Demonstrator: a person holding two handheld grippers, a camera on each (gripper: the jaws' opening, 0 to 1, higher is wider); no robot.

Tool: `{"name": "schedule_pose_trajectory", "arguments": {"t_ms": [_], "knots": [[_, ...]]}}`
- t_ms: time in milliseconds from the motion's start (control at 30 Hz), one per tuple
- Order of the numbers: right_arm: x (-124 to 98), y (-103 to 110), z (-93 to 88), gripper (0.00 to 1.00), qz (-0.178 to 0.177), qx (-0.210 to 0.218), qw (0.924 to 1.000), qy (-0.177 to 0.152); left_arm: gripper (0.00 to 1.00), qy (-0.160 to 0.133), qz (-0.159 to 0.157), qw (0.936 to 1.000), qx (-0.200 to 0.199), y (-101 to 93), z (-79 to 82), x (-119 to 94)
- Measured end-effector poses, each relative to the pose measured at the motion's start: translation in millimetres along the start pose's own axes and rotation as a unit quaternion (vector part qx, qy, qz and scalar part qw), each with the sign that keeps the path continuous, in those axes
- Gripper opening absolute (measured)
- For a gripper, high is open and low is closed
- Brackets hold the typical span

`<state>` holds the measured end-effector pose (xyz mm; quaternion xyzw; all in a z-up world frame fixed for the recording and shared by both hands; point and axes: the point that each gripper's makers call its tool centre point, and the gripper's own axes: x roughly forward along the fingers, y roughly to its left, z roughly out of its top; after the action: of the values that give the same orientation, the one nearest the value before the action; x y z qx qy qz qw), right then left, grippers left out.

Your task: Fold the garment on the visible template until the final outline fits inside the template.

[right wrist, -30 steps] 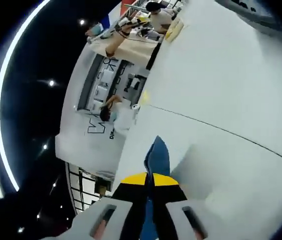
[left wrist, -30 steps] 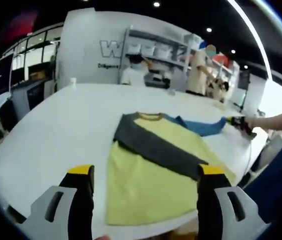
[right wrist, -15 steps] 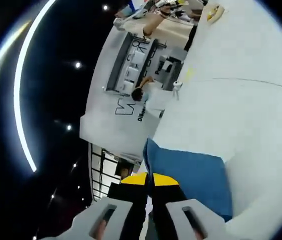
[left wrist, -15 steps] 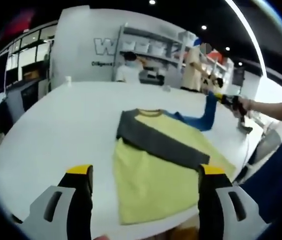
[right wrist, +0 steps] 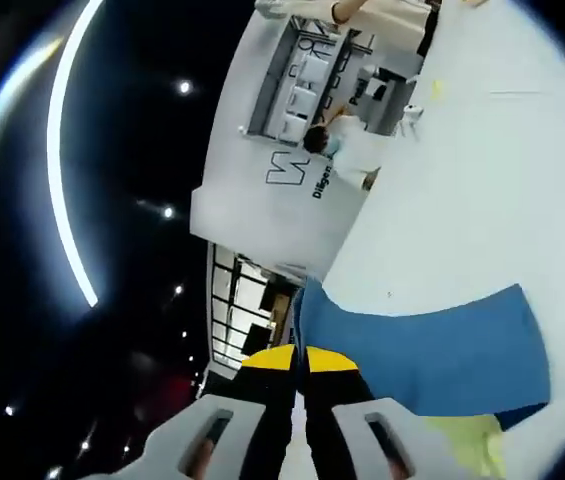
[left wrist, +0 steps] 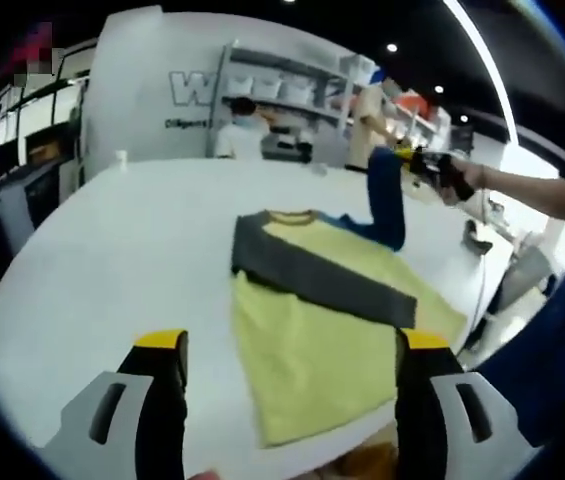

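Note:
A yellow shirt [left wrist: 312,335] with a grey sleeve [left wrist: 307,280] folded across its chest lies on the white table [left wrist: 112,260]. Its blue sleeve [left wrist: 386,195] is lifted up off the table at the far right, held by my right gripper [left wrist: 417,165], with a person's arm behind it. In the right gripper view my right gripper [right wrist: 300,358] is shut on the blue sleeve [right wrist: 432,350], which hangs below it over the yellow cloth [right wrist: 467,445]. My left gripper [left wrist: 287,345] stands open above the shirt's near hem, holding nothing.
The table's near edge runs just under the shirt's hem. People [left wrist: 237,135] stand at shelves [left wrist: 292,95] behind the table's far side. A small white cup [left wrist: 119,158] stands at the far left of the table.
My right gripper has raised the blue sleeve from the table and carried it up and inward over the shirt. The left gripper stays open and has hardly moved.

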<state>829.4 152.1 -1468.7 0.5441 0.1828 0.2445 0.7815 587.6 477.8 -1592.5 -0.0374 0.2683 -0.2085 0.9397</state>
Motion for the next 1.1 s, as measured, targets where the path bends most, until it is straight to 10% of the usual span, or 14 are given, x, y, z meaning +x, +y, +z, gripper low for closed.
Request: {"name": "schedule_pose_trajectory", "arguments": {"t_ms": [633, 1100], "knots": [[11.8, 31.1, -125.2, 0.0, 0.037, -0.005, 0.9947, 0.096, 0.84, -0.003, -0.032, 0.9995, 0.005, 5.3, -4.2, 2.1], [-11.1, 21.5, -212.3, 0.0, 0.05, -0.044, 0.9763, 0.206, 0.84, -0.001, -0.038, 0.9993, -0.006, 7.3, -6.0, 6.5]]}}
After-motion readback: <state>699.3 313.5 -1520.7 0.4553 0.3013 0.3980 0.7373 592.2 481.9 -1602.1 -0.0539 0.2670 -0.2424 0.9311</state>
